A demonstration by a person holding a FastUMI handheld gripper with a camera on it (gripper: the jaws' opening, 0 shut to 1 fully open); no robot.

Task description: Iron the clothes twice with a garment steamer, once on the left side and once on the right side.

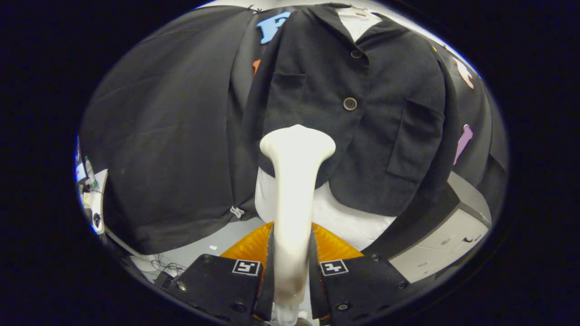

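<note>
The gripper [292,271] is clamping both fingers on the white steamer [294,181], whose head is reaching the hem of the black jacket [358,117] hanging ahead. No readable writing. An orange base [247,246] is lying beneath.

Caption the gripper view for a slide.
Tool shut on white steamer, its head against the black jacket's lower front.

A white plastic garment steamer [294,181] stands upright between the jaws, its wide flat head against the hem of a black buttoned jacket [353,113] hanging beyond.
</note>
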